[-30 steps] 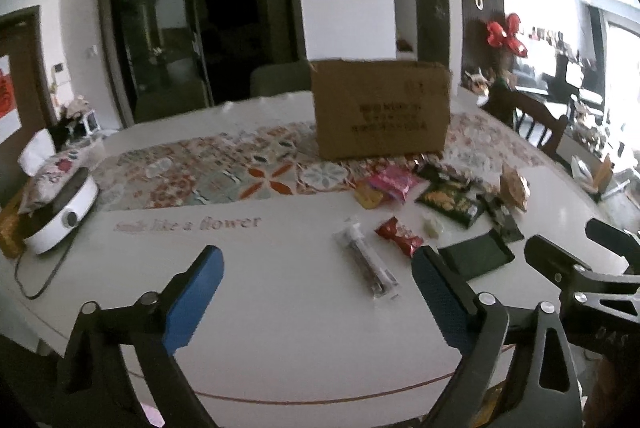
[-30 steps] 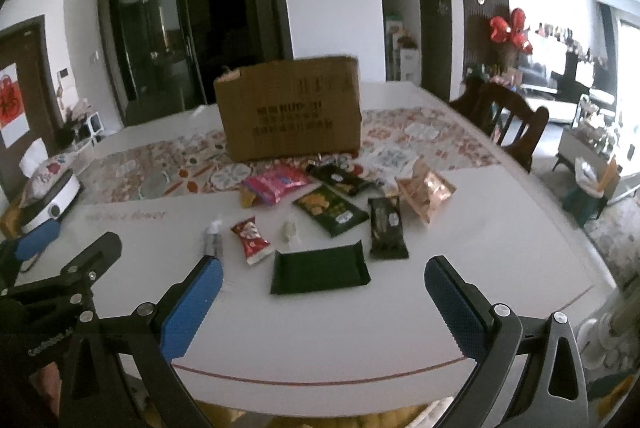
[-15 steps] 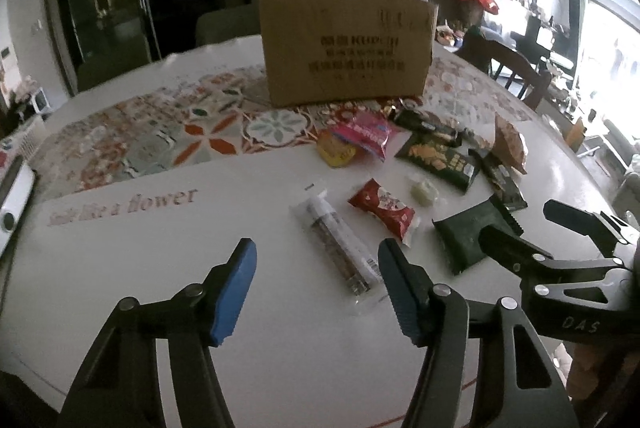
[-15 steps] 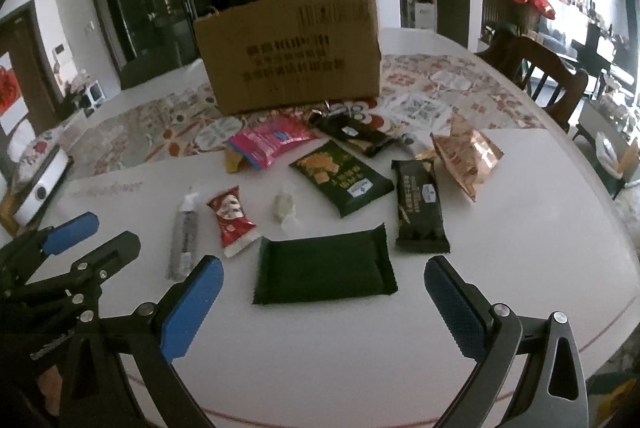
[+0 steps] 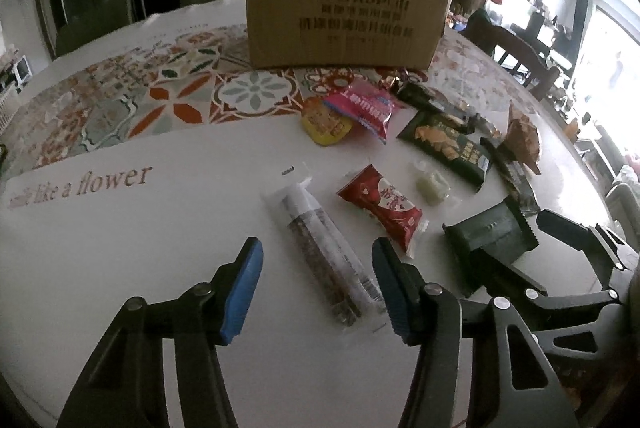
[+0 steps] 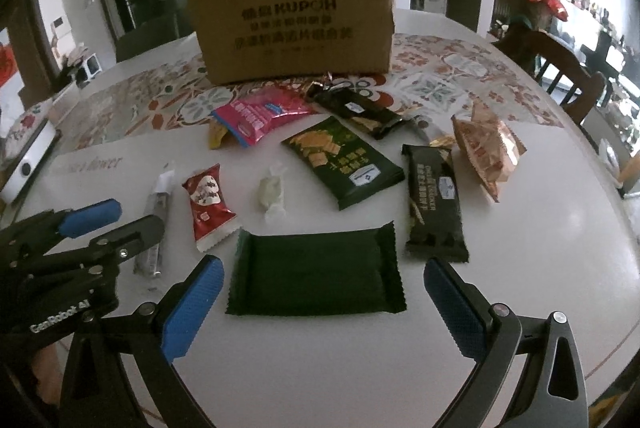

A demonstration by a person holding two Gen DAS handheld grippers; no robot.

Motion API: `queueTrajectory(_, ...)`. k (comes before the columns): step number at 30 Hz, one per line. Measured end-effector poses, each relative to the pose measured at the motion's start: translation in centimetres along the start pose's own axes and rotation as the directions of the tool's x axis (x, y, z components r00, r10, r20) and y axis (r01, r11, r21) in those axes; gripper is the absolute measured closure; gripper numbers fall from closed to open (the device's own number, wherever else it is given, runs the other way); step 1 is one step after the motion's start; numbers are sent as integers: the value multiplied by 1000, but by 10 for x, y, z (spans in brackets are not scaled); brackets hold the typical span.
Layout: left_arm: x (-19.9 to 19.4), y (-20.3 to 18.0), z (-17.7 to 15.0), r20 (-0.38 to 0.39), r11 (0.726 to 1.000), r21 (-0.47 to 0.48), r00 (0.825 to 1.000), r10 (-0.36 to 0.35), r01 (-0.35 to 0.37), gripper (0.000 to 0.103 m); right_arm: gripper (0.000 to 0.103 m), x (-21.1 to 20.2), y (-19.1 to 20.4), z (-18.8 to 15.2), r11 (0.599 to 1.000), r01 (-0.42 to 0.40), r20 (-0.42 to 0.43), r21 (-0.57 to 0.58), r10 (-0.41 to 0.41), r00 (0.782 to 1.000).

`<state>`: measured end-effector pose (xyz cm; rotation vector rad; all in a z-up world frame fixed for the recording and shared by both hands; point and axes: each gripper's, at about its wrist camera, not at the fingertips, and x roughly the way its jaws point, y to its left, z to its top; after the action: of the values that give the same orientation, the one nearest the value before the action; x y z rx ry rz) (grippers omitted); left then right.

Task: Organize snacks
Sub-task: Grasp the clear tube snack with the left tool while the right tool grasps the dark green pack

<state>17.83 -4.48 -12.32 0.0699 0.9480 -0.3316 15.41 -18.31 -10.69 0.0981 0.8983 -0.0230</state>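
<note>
A long clear-wrapped snack stick [image 5: 324, 248] lies on the white table between the blue pads of my left gripper [image 5: 316, 290]. The jaws are closing, and the pads stand a little off the wrapper on both sides. My right gripper [image 6: 324, 308] is wide open, one pad on each side of the near end of a flat dark green packet [image 6: 316, 268]. A red packet [image 6: 208, 203], a white candy [image 6: 272, 191], a green cracker packet [image 6: 344, 155], a black bar [image 6: 434, 199], a pink packet [image 6: 260, 115] and a copper bag [image 6: 488, 147] lie beyond. Behind them stands a cardboard box [image 6: 296, 27].
A patterned runner [image 5: 160, 99] crosses the table under the box. A white appliance [image 6: 28, 163] sits at the far left edge. A wooden chair [image 6: 560, 67] stands at the right. The table's rounded edge [image 6: 600, 328] curves close on the right.
Both grippers have come down and forward toward the snacks. The left jaws have narrowed around the snack stick. The right jaws have stayed wide.
</note>
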Motion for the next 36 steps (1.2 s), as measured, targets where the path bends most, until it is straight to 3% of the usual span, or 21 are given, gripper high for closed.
queueTrajectory(12, 13, 2, 3, -18, 1000, -11, 1000, 3, -3, 54, 5, 16, 8, -2, 999, 37, -36, -36, -38, 999)
queueTrajectory(15, 13, -1, 3, -15, 1000, -1, 1000, 4, -4, 65, 21, 14, 14, -2, 997, 44, -23, -71, -45, 999)
queueTrajectory(20, 12, -1, 1, -6, 1000, 10, 1000, 7, -7, 74, 25, 12, 14, -2, 997, 44, -9, -67, -45, 999)
queueTrajectory(23, 10, -1, 0, -6, 1000, 6, 1000, 4, -4, 76, 34, 7, 13, -1, 996, 55, 17, -68, -54, 998)
queueTrajectory(24, 10, -1, -1, -8, 1000, 7, 1000, 5, -5, 76, 41, 5, 13, -1, 997, 54, 29, -64, -52, 998)
queueTrajectory(25, 9, -1, -1, -8, 1000, 9, 1000, 4, -4, 77, 54, 2, 11, -1, 997, 51, 45, -59, -49, 998)
queueTrajectory(27, 6, -2, -3, -6, 1000, 9, 1000, 4, -4, 77, 65, -7, 11, 2, 997, 48, 91, -53, -43, 995)
queueTrajectory(36, -17, -10, -4, 61, 999, 46, 998, 8, -10, 78, 84, -26, 7, 5, 999, -12, 148, -40, 18, 989)
